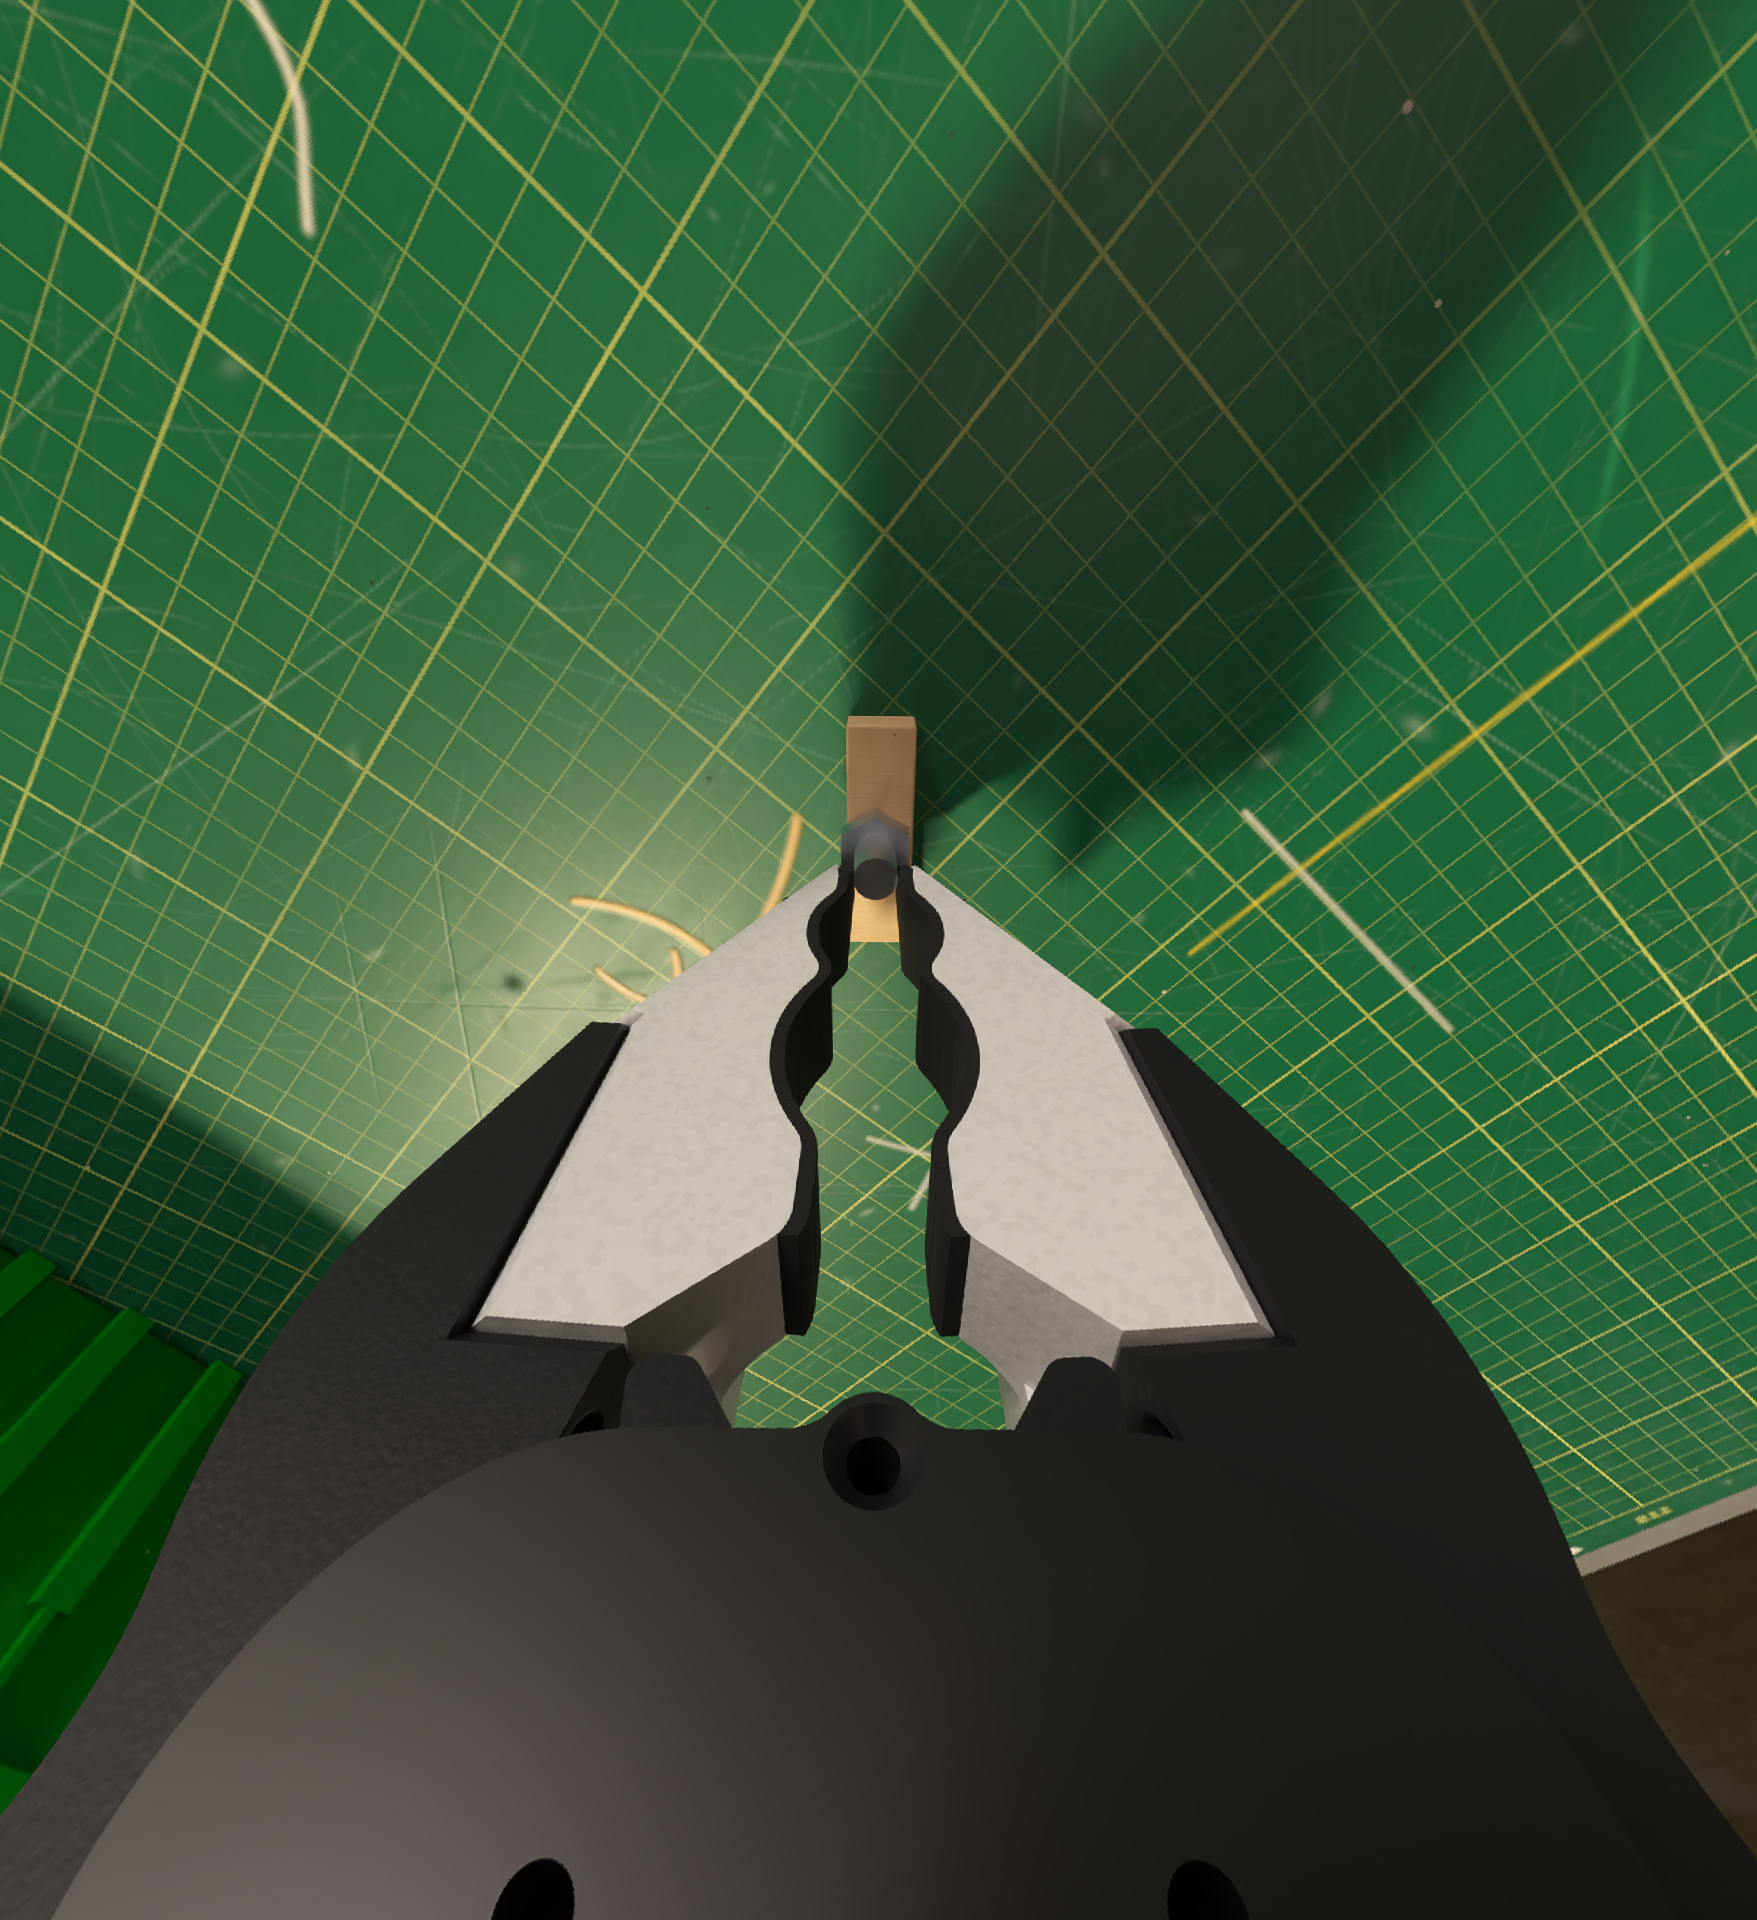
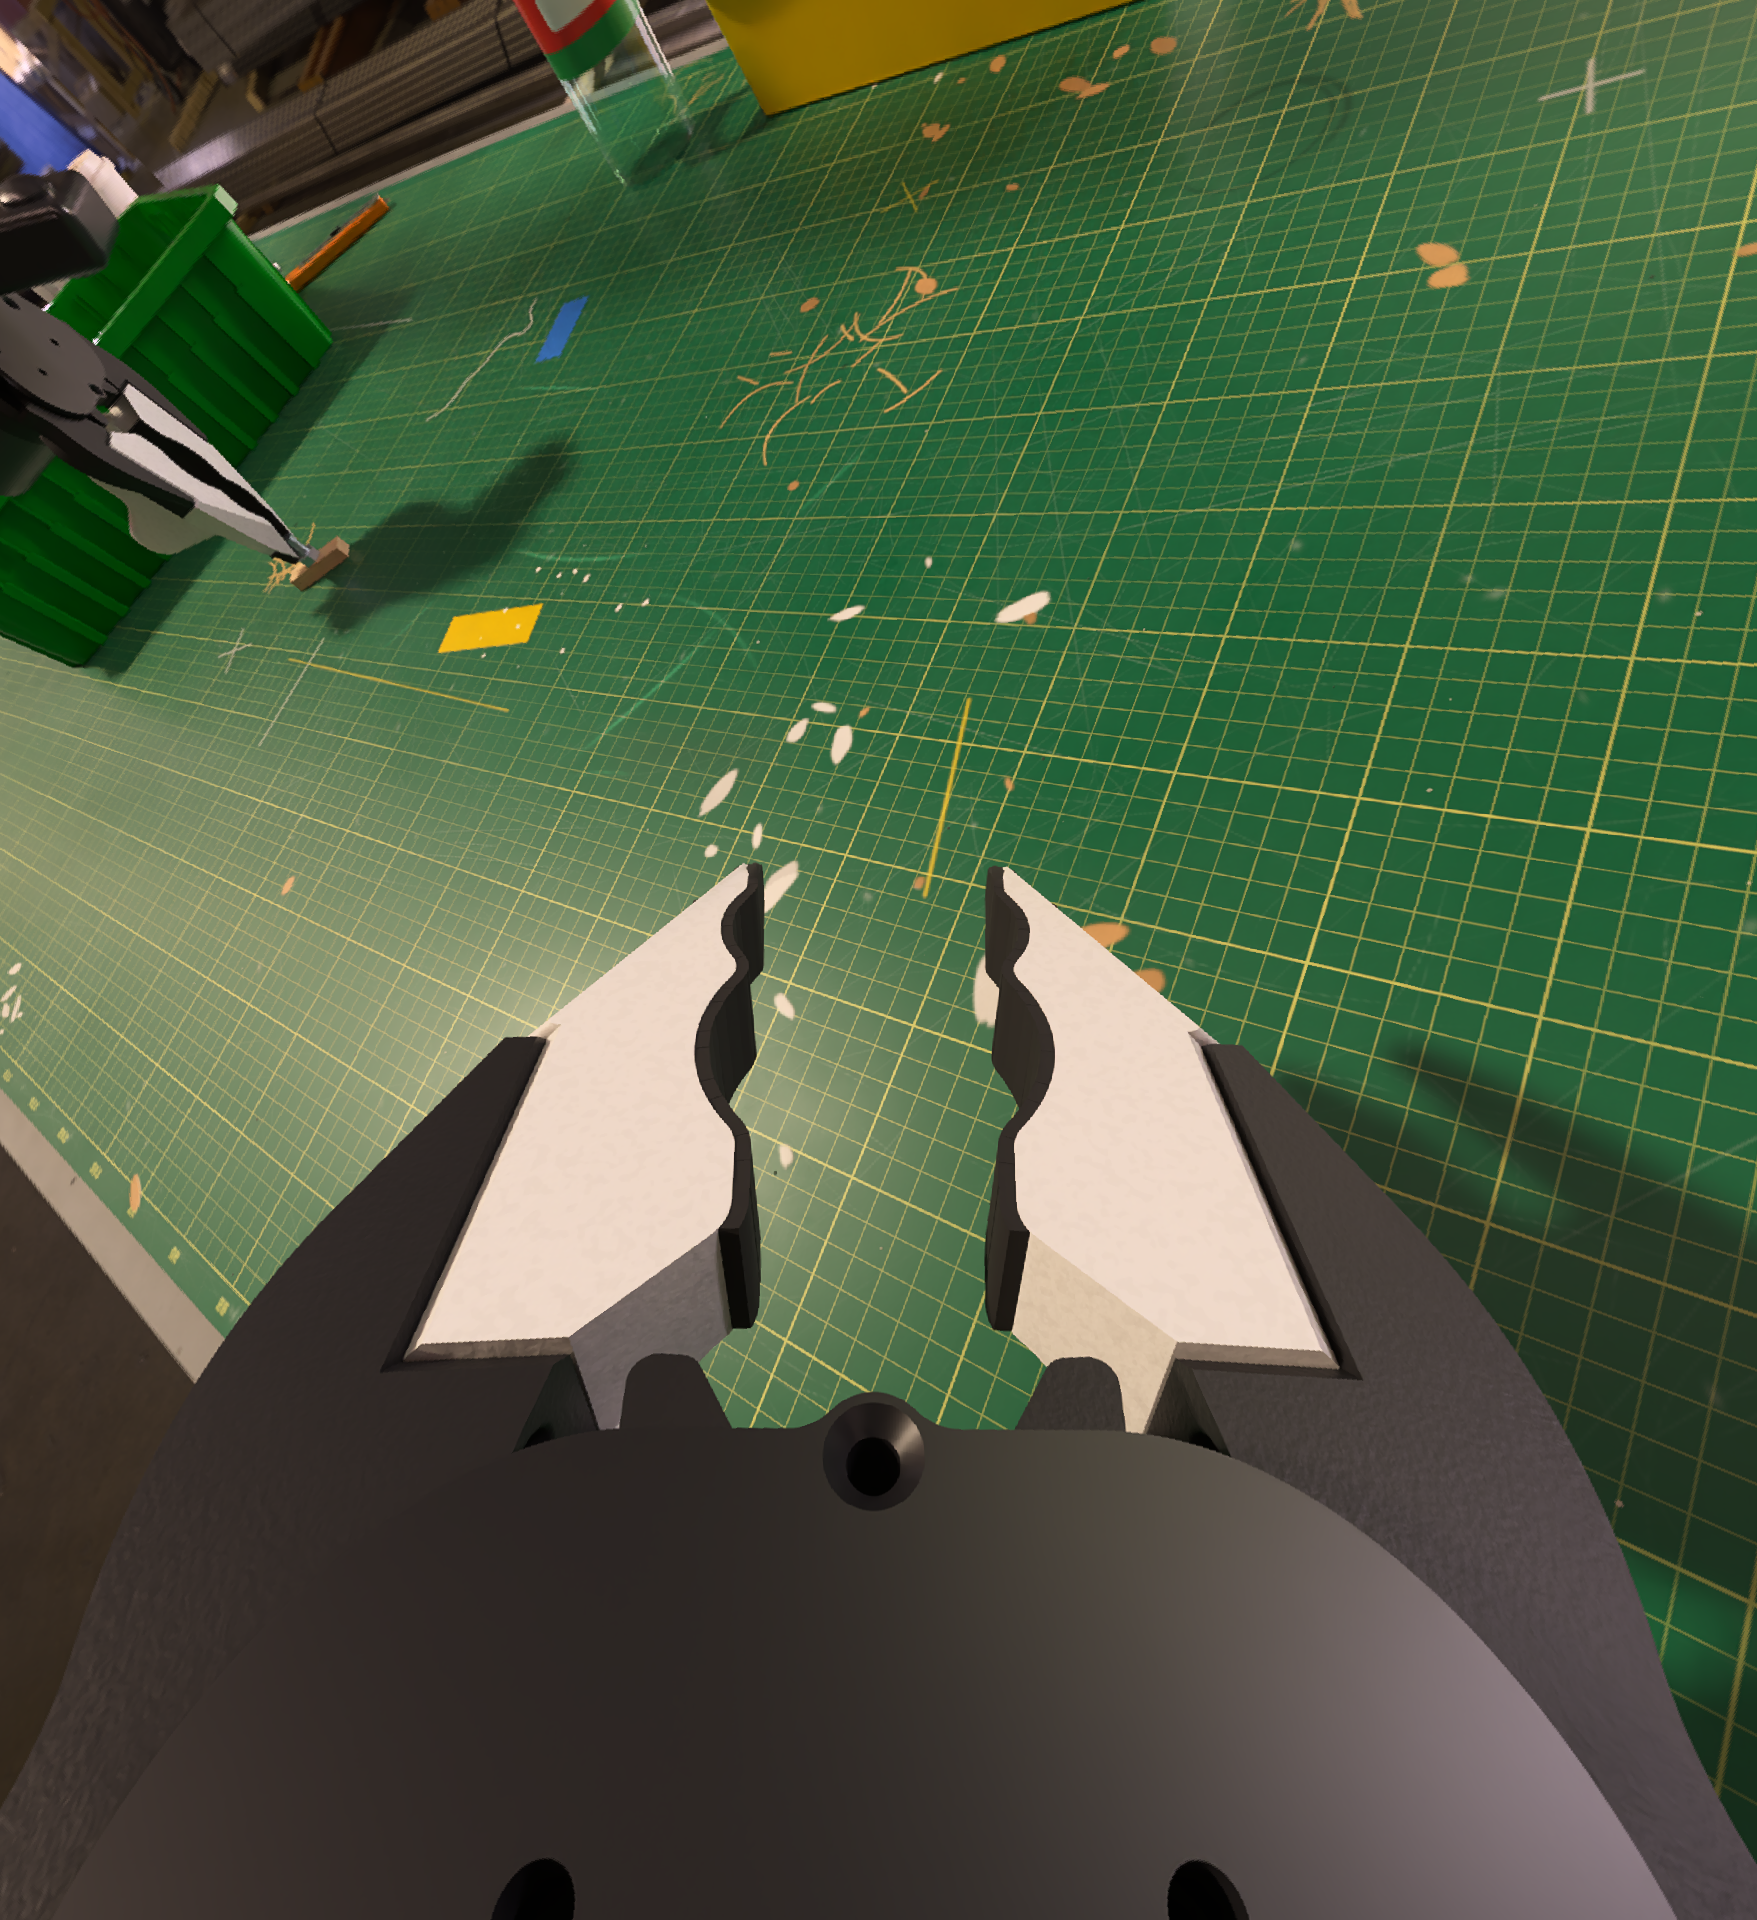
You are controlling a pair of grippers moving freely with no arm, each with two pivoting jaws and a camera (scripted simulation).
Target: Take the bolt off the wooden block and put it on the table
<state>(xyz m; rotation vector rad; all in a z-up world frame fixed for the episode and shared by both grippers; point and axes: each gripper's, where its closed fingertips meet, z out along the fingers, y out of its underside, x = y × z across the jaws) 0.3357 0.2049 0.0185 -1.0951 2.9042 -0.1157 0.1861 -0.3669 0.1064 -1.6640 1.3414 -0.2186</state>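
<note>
A small wooden block (image 1: 881, 767) lies on the green cutting mat (image 1: 438, 520). A dark grey bolt (image 1: 875, 871) stands on the block, between my left gripper's fingertips. My left gripper (image 1: 876, 883) is shut on the bolt's shaft, right over the block. In the right wrist view the left gripper (image 2: 294, 549) shows far off at the left, its tips on the bolt at the block (image 2: 325, 562). My right gripper (image 2: 872, 883) is open and empty above the mat (image 2: 1373, 623), far from the block.
A green ribbed bin (image 2: 188, 322) stands just behind the left gripper and also shows in the left wrist view (image 1: 12, 1455). A yellow box (image 2: 895, 42) and a clear bottle (image 2: 625, 94) stand at the far edge. Coloured patches and wood shavings litter the mat.
</note>
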